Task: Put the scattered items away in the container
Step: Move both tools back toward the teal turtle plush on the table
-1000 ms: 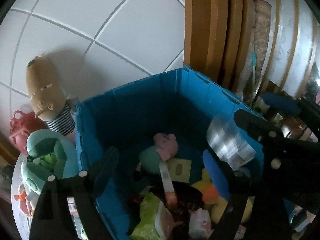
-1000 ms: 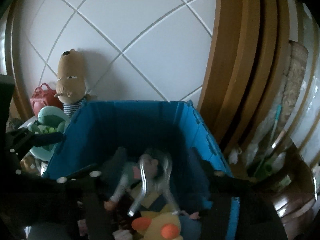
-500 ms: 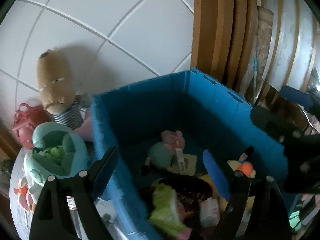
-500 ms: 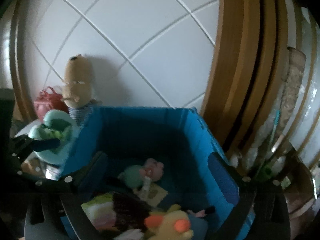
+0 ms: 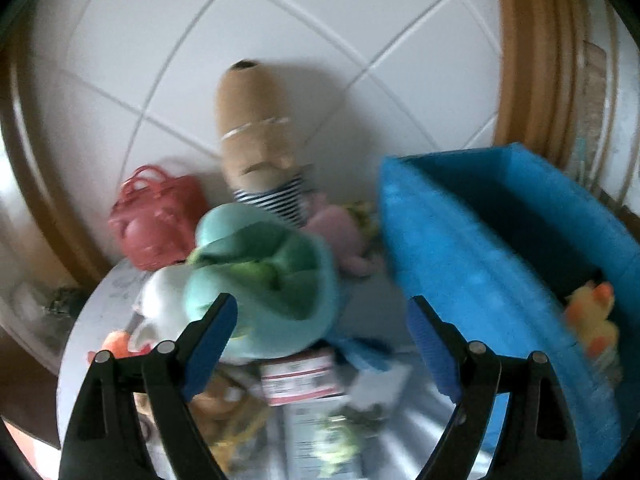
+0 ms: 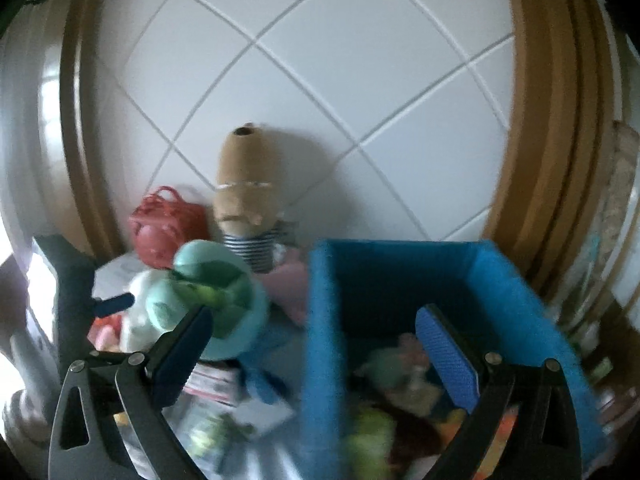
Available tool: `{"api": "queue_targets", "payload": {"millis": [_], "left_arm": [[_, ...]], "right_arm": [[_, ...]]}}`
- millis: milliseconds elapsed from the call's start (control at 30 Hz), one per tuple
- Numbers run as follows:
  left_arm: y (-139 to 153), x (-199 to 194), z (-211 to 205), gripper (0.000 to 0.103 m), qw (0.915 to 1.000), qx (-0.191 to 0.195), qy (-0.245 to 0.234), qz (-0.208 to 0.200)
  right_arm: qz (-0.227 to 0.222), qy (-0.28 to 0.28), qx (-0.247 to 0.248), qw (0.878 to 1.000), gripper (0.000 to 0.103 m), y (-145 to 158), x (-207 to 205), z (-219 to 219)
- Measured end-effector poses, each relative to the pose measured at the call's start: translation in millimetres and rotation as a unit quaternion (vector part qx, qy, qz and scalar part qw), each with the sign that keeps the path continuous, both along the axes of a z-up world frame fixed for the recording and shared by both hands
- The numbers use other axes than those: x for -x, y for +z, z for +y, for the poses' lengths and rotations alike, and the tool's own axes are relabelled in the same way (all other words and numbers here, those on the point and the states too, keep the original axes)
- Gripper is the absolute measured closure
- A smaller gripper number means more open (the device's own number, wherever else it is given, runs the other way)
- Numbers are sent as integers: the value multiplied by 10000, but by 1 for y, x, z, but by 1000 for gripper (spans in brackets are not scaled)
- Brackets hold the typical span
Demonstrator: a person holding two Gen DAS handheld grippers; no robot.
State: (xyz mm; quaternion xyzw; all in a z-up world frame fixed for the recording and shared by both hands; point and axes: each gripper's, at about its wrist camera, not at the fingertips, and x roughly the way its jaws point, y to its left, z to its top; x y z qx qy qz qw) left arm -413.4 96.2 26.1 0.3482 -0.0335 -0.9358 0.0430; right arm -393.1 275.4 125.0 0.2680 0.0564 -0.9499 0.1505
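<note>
Nearest the viewer, the left gripper (image 5: 322,330) points down at a round white table (image 5: 88,320), its blue-padded jaws spread wide with nothing between them. It looks ready to pick something, not to carry. Under it lie blurred flat packets (image 5: 300,372), too smeared to identify.

Just past its fingertips sits a teal and green plush toy (image 5: 260,280), resting on top of the heap, so it is likely the easiest item to reach. A white plush (image 5: 164,300) leans against its left side.

In the other view, the right gripper (image 6: 312,338) also has its jaws wide apart and empty. It hangs over the near wall of the blue container (image 6: 320,340): one finger stands over the table, the other over the bin's inside.

The container stands on the right of the table, beside the heap, which keeps each transfer short. It already holds several soft toys, including a yellow duck (image 5: 592,320) lying against its wall.

Farther back, a pink plush (image 5: 340,240) lies between the heap and the bin. A red toy bag (image 5: 156,216) sits at the rear left. A tall tan plush in a striped shirt (image 5: 260,152) stands upright, propped against the white tiled wall (image 5: 320,20). These scattered items are still outside the container.
</note>
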Motion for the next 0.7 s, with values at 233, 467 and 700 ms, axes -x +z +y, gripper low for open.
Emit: {"api": "queue_targets", "payload": {"millis": [233, 467, 700], "left_arm": [[-32, 11, -104, 16, 9991, -97, 286, -301], [-44, 21, -110, 16, 9985, -381, 220, -337], [-43, 30, -37, 16, 9982, -514, -70, -314]], "right_arm": [[-274, -247, -1036, 9939, 0, -36, 20, -100], [229, -930, -2036, 9744, 1, -23, 12, -60], [322, -1496, -2093, 9658, 1, -1, -4, 34]]}}
